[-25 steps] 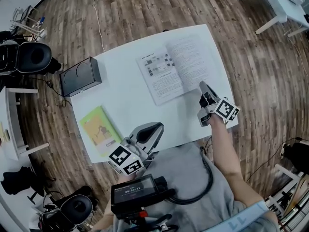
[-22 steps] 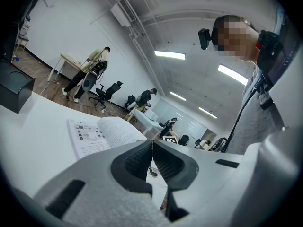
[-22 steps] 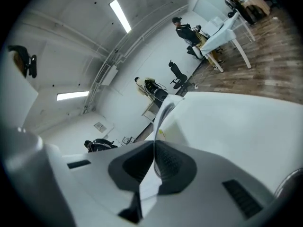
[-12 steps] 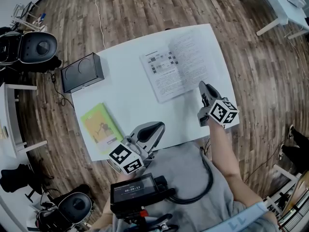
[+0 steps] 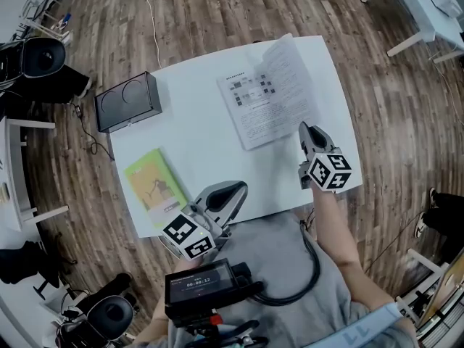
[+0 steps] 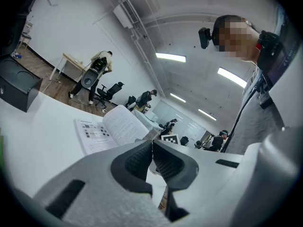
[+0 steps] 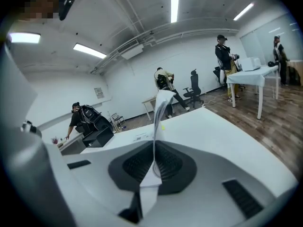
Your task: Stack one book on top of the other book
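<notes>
Head view looks down on a white table (image 5: 196, 133) with an open book (image 5: 261, 104) toward its far right and a closed green book (image 5: 154, 187) near the left front edge, the two well apart; a black box (image 5: 127, 101) sits at the far left corner. The right gripper (image 5: 306, 129) is at the near right corner of the open book. Its own view shows the jaws pinched onto a thin sheaf of pages (image 7: 159, 110) standing on edge between the pads, and from above that right half is lifted off the table. The left gripper (image 5: 233, 191) hangs at the front edge of the table, jaws pressed together with nothing between them. The step in hand looks like closing the open book, which has to come before any stacking. To do it well, the sheaf should probably swing over the spine in an arc rather than be dragged sideways (thin paper pinched at one corner is likely to buckle or tear), and the pinch should let go only once the pages lie on the left half. Whether the cover is caught along with the pages I cannot tell; if not, the book may flop open. The idle left gripper could press the left half to stop sliding.
</notes>
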